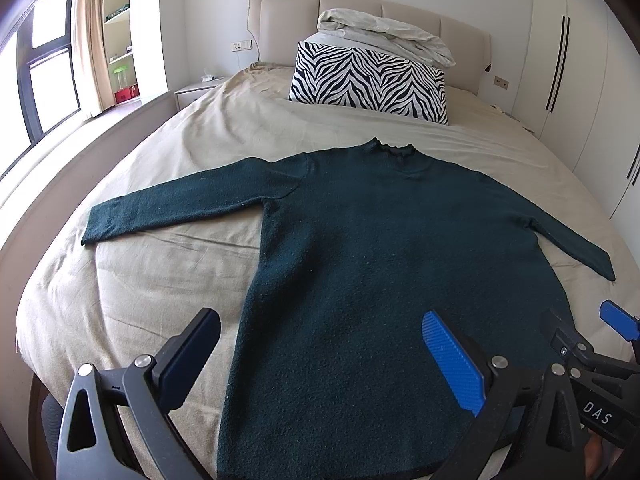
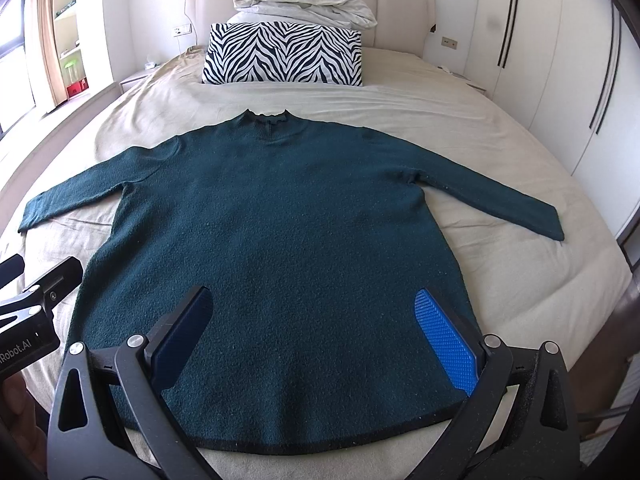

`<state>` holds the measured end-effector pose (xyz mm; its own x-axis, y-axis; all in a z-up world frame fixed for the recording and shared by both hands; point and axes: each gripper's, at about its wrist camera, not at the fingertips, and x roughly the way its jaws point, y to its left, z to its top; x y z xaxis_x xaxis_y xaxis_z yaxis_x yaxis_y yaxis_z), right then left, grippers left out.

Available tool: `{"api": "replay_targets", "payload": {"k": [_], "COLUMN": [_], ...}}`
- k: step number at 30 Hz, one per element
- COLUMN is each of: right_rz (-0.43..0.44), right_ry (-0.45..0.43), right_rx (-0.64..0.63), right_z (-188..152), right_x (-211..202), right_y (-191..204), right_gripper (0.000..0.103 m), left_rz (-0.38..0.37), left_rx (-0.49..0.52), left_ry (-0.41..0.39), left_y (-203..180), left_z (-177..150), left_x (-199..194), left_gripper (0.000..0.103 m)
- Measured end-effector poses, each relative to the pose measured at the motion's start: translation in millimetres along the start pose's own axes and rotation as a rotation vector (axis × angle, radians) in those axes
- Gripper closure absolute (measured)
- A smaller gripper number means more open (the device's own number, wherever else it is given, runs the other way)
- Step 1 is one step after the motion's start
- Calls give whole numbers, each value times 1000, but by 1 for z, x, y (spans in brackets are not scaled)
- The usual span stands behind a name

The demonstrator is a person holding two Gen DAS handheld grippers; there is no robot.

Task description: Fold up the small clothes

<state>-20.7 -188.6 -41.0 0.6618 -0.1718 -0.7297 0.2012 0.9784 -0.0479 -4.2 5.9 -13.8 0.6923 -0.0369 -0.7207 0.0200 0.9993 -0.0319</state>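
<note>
A dark teal long-sleeved sweater (image 1: 380,248) lies flat on the bed, front up, collar toward the headboard, both sleeves spread out to the sides; it also shows in the right wrist view (image 2: 288,220). My left gripper (image 1: 320,344) is open and empty above the sweater's lower left part. My right gripper (image 2: 312,320) is open and empty above the hem (image 2: 320,446). The right gripper also shows at the right edge of the left wrist view (image 1: 592,340), and the left gripper at the left edge of the right wrist view (image 2: 36,280).
The bed has a beige sheet (image 2: 460,92). A zebra-print pillow (image 2: 284,54) and a bundled white duvet (image 2: 304,4) lie at the padded headboard. White wardrobes (image 2: 560,60) stand on the right; a window, curtain and shelves (image 1: 100,40) on the left.
</note>
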Motion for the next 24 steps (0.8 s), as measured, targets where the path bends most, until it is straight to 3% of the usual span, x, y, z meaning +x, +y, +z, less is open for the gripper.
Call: {"api": "replay_targets", "payload": {"k": [24], "right_rz": [-11], "right_ry": [14], "right_rx": [-10], "right_z": [-1], "right_x": [6], "right_y": [3], "right_gripper": [0], "left_rz": [-20], "left_rx": [-31], "left_ry": [18], "left_y": [8], "left_z": [-3], "left_x": [6], "left_gripper": [0]}}
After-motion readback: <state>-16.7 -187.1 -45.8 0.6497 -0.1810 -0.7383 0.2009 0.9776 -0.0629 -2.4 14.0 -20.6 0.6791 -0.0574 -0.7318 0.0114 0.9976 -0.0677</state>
